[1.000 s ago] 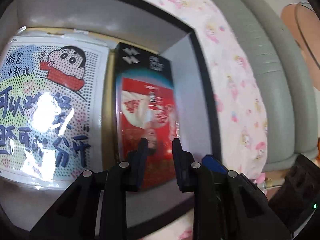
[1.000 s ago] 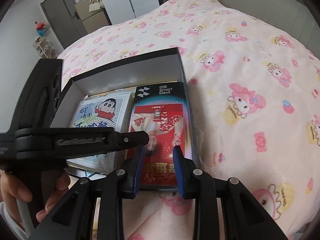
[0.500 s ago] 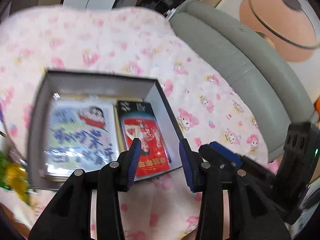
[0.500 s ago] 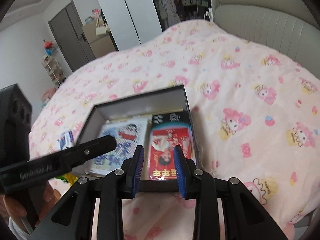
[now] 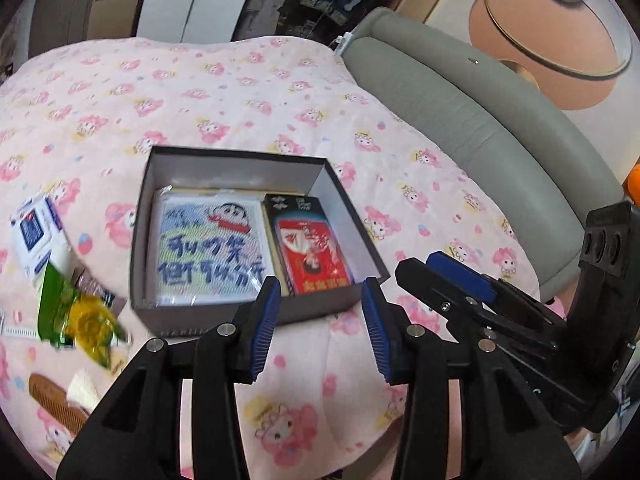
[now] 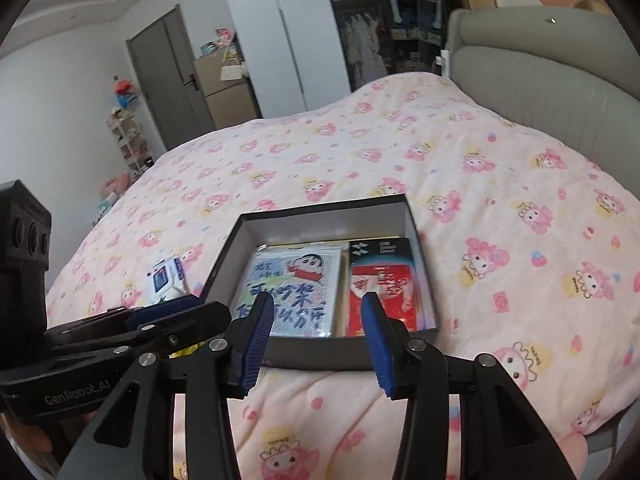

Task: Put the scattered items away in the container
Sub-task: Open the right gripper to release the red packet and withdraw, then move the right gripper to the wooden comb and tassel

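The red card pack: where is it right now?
The red card pack lies flat inside the box, on its right side in both wrist views, right beside the cartoon picture kit.

Both tongs open, empty, side by side.

Left tongs: blue-padded fingers spread wide, nothing between them, tilted down and forward. Right tongs: same spread, pads parallel, nothing held. In the left view the right tongs sit just to the right, angled inward; in the right view the left tongs lie low left, a hand partly visible under their body.
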Available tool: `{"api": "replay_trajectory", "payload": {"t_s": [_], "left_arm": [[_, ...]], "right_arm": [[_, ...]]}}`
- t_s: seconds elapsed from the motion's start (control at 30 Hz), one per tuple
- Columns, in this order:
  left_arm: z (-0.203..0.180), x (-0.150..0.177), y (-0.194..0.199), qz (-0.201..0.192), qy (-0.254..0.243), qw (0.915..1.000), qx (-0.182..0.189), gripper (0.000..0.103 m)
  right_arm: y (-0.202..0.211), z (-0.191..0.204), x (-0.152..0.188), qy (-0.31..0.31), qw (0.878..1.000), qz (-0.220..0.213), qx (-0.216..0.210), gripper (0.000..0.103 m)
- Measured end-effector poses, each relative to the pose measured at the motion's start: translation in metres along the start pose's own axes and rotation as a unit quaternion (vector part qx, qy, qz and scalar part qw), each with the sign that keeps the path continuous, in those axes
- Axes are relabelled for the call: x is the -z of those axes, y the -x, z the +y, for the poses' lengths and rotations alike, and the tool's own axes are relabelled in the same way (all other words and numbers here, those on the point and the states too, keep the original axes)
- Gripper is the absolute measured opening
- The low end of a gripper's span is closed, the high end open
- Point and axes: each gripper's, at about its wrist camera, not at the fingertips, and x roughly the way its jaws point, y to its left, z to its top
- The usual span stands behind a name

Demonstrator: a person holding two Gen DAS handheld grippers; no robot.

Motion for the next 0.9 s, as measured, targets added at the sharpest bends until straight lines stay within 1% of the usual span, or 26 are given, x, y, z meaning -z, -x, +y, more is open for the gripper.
{"api": "replay_trajectory", "payload": {"t_s": [0.1,0.2,0.37,0.5,0.57,0.63,0.7,0.8,0.9], "left_arm": [[0.008,0.010,0.006,0.003,0.009,0.9999,-0.005,0.043],[0.020,0.019,0.017,0.001,0.016,0.9999,-0.003,0.044],[0.043,0.035,0.042,-0.003,0.028,0.9992,-0.028,0.044],[0.071,0.050,0.063,-0.015,0.062,0.9969,-0.046,0.044],[0.086,0.060,0.071,-0.021,0.079,0.9946,-0.064,0.044],[0.107,0.074,0.079,-0.023,0.103,0.9913,-0.079,0.044],[0.125,0.085,0.085,-0.024,0.124,0.9882,-0.087,0.044],[0.153,0.102,0.092,-0.021,0.155,0.9823,-0.104,0.044],[0.179,0.117,0.097,-0.014,0.179,0.9757,-0.125,0.044]], "right_arm": [[-0.005,0.012,0.009,0.014,1.000,0.017,-0.004,0.041],[-0.006,0.025,0.016,0.030,0.999,0.022,-0.022,0.041],[-0.013,0.056,0.024,0.068,0.995,0.035,-0.056,0.041],[-0.022,0.085,0.030,0.090,0.990,0.052,-0.093,0.041],[-0.030,0.102,0.035,0.104,0.987,0.061,-0.109,0.041],[-0.043,0.121,0.041,0.121,0.981,0.081,-0.125,0.041],[-0.054,0.138,0.047,0.136,0.976,0.098,-0.136,0.041],[-0.070,0.167,0.060,0.165,0.968,0.120,-0.148,0.041],[-0.092,0.190,0.074,0.182,0.956,0.153,-0.174,0.041]]}}
